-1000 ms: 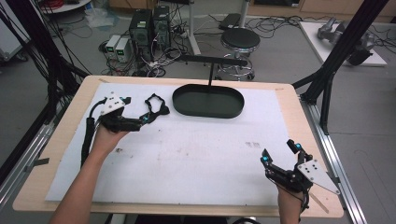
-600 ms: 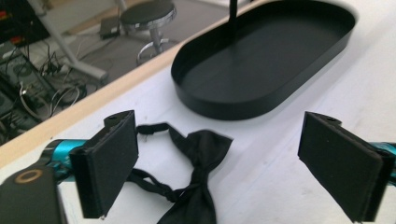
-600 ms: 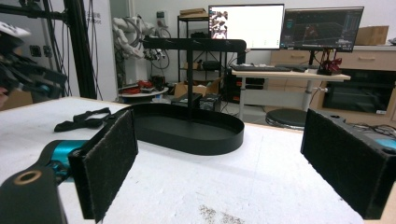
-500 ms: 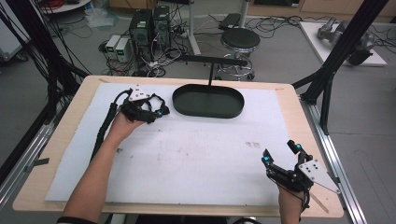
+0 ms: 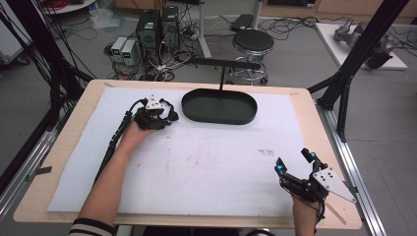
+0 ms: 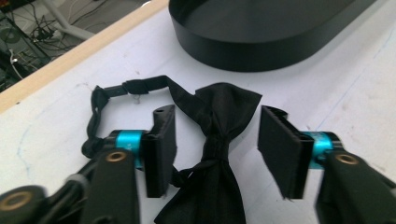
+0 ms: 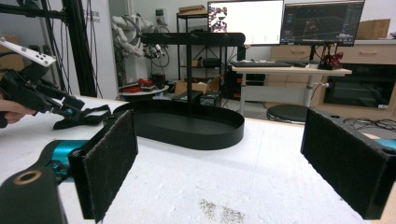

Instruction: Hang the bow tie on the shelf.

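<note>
Black fabric bow tie [image 6: 219, 154] lying flat on white-covered surface [image 5: 221, 167], just beside black oval tray [image 5: 219, 106] with upright stand. Left claw [image 6: 217, 144] wide open astride the knot, holding nothing, seemingly lined up to pinch there. Right claw [image 5: 294, 169] open, empty, parked well apart near the front edge, probably waiting.

I see a grey floor [image 5: 295, 59] behind my wooden desk [image 5: 64, 147], with 2 computer towers [image 5: 157, 27], tangled cables [image 5: 162, 61] and a round black stool [image 5: 252, 42]. Farther back, 2 lit monitors [image 7: 285, 21] stand above a keyboard [image 7: 261, 64].
</note>
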The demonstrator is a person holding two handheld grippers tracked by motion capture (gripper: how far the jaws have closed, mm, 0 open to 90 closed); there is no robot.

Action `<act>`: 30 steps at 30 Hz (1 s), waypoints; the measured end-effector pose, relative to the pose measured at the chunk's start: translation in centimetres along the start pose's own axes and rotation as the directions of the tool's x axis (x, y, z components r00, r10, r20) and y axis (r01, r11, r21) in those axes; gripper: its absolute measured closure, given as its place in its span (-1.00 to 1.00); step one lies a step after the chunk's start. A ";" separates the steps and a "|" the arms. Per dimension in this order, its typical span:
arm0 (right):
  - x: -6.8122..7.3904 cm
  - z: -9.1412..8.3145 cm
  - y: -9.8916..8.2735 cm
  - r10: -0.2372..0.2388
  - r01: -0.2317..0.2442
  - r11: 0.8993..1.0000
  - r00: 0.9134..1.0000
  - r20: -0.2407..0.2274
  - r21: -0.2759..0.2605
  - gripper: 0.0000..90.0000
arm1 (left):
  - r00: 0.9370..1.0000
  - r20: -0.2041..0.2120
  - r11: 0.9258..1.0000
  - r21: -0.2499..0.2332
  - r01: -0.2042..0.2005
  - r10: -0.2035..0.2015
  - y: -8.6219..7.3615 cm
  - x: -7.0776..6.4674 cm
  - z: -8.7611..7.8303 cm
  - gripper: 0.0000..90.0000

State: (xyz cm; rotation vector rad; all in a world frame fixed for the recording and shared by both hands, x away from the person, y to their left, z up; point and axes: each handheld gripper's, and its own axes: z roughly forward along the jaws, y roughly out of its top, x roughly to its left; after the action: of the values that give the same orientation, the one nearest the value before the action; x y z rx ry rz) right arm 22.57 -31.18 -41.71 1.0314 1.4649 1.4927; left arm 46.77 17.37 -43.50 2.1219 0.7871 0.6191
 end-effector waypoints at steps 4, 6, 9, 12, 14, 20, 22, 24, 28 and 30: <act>0.0 0.0 0.0 0.003 -0.003 1.000 1.000 0.004 0.002 -0.78 | 1.000 -0.013 1.000 0.030 -0.003 0.003 -0.4 0.1 0.5 0.14; 0.0 0.0 0.0 0.000 0.000 1.000 1.000 0.004 0.002 -0.78 | 1.000 -0.011 1.000 0.030 0.000 0.000 -0.5 0.2 0.6 0.17; 0.0 0.0 0.0 0.004 -0.004 1.000 1.000 0.004 0.002 -0.78 | 1.000 -0.005 0.999 0.032 0.000 0.000 -0.6 0.2 0.8 0.24; 0.0 0.0 -0.1 0.000 0.000 1.000 1.000 0.004 0.004 -0.78 | 1.000 -0.006 0.999 0.043 -0.004 0.004 -0.7 0.1 1.0 0.37; 0.0 0.0 -0.2 0.001 -0.001 1.000 1.000 0.004 0.007 -0.78 | 1.000 0.005 0.999 0.043 0.006 -0.006 -0.8 0.1 1.2 0.55; -0.1 0.1 -0.2 0.001 -0.001 1.000 1.000 0.006 0.009 -0.78 | 1.000 -0.009 0.998 0.058 -0.014 0.015 -0.6 -0.3 1.0 0.69; 0.0 0.0 -0.2 0.001 -0.001 1.000 1.000 0.006 0.010 -0.78 | 1.000 -0.005 0.999 0.050 -0.021 0.021 -0.5 -0.4 0.8 0.70; 0.0 0.0 -0.2 0.003 -0.003 1.000 1.000 0.007 0.010 -0.78 | 1.000 -0.010 0.999 0.030 -0.022 0.022 -0.2 -0.5 0.5 0.70; 0.0 0.0 -0.2 -0.001 0.001 1.000 1.000 0.007 0.010 -0.78 | 0.999 -0.026 0.997 -0.072 -0.026 0.024 0.8 -0.9 -1.1 0.70; 0.0 0.0 -0.2 0.001 -0.001 1.000 1.000 0.007 0.011 -0.78 | 0.998 -0.049 0.993 -0.113 -0.041 0.036 1.2 -1.1 -1.8 0.70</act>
State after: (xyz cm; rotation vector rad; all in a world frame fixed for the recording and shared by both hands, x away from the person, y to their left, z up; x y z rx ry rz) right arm 22.58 -31.21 -41.90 1.0433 1.4694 1.4823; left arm 45.22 16.85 -41.72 2.0283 0.7207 0.7200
